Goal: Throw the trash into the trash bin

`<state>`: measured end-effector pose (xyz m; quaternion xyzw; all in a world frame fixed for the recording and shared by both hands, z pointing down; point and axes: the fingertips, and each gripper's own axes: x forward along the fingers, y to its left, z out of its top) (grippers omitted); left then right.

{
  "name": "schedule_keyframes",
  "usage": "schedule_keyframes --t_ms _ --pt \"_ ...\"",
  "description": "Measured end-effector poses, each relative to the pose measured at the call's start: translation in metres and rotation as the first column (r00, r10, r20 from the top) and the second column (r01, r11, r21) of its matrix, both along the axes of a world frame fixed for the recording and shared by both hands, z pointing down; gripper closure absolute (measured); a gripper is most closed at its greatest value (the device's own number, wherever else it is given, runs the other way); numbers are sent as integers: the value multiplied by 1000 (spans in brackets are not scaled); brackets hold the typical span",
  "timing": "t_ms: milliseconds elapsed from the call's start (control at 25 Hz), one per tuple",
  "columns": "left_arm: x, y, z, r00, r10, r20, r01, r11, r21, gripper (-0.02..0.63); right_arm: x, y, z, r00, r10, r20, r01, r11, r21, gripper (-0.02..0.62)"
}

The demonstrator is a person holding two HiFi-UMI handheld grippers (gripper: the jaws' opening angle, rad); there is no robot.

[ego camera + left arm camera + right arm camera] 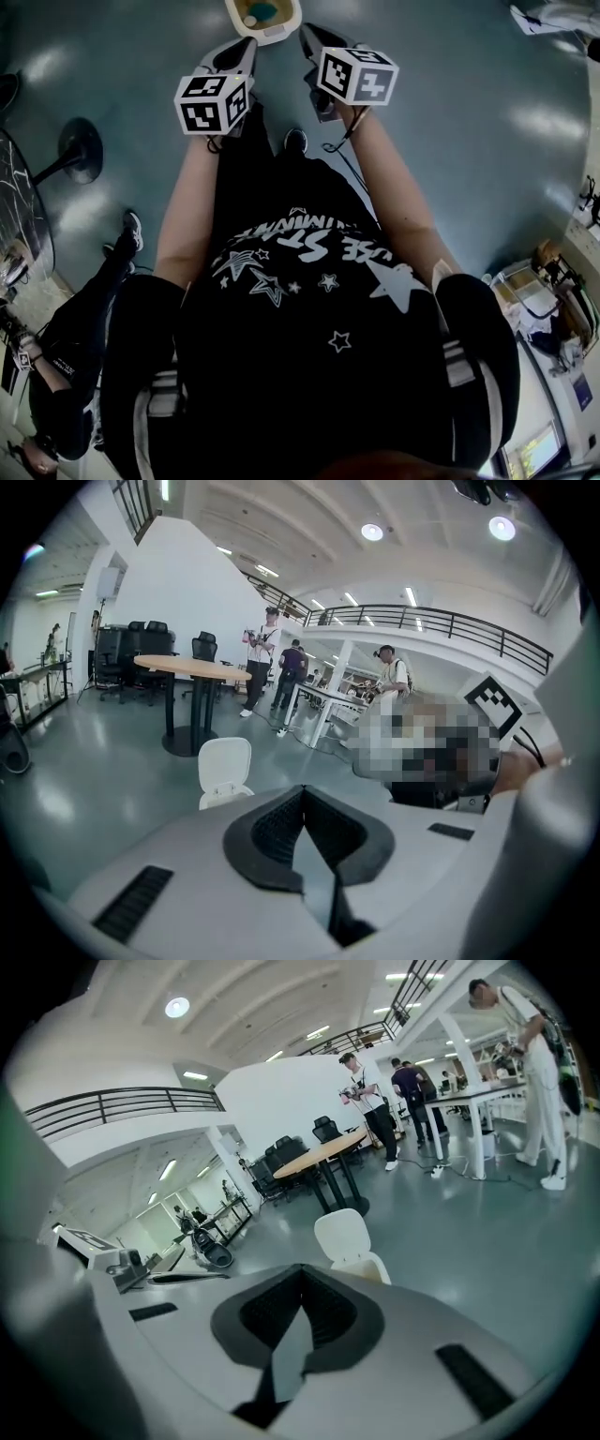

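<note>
The white trash bin (263, 17) stands on the floor ahead of me with its lid up and some trash showing inside. It also shows as a small white bin (224, 771) beyond the left jaws and as the same bin (348, 1238) beyond the right jaws. My left gripper (247, 49) and right gripper (311, 39) are held side by side at chest height, just short of the bin. Both are shut, pads meeting, with nothing between them (302, 791) (301, 1269). No loose trash is in view.
A round wooden table (187, 670) on a black pedestal stands behind the bin, with black chairs (131, 649) further back. Several people (265, 658) stand near white desks (478, 1101). Another person (75, 366) is at my lower left, beside a table base (80, 150).
</note>
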<state>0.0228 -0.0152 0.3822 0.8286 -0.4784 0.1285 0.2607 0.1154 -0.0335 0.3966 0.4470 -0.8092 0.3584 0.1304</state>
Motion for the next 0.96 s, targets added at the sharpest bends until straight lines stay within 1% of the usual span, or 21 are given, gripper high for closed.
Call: schedule_keyframes --t_ms 200,320,440,560,760,960 --pt "16 23 -21 1000 -11 2 11 999 37 595 15 28 -17 999 -43 4 43 999 32 589" --pt "27 41 -29 1000 -15 5 15 998 54 595 26 45 -31 998 -57 2 56 996 71 589" --pt "36 57 -37 1000 -16 12 15 997 76 595 32 57 -38 998 -68 13 66 994 87 589" --pt "33 68 -35 1000 -5 29 3 997 83 595 29 66 -35 997 -70 24 67 993 93 589" --pt "18 81 -36 999 6 44 -10 995 95 595 13 79 -32 996 -79 52 74 993 97 589" --pt "28 75 -33 999 18 41 -22 995 97 595 22 78 -25 995 -86 52 81 992 92 589"
